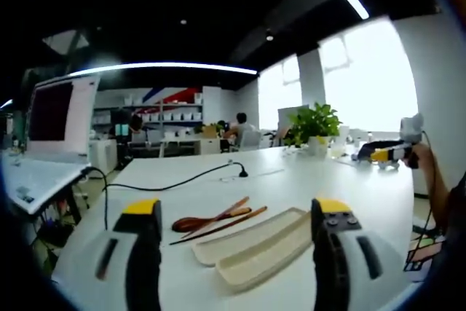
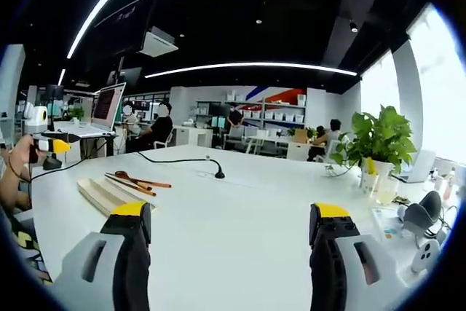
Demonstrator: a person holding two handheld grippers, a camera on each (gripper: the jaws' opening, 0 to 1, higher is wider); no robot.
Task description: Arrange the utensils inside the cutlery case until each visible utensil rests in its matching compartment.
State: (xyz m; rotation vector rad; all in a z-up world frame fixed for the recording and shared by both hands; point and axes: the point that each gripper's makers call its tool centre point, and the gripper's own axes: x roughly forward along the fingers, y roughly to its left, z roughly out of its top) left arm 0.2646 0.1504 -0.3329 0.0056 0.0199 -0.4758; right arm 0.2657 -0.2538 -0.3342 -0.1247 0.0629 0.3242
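In the left gripper view, the left gripper stands released above the table; the cream cutlery case lies between its jaws, compartments hard to read, a wooden spoon and chopsticks just beside it. In the right gripper view, the right gripper is released, the case far left, partly indistinct.

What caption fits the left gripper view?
Open left tongs frame an empty cutlery case beside a wooden spoon and chopsticks on the table.
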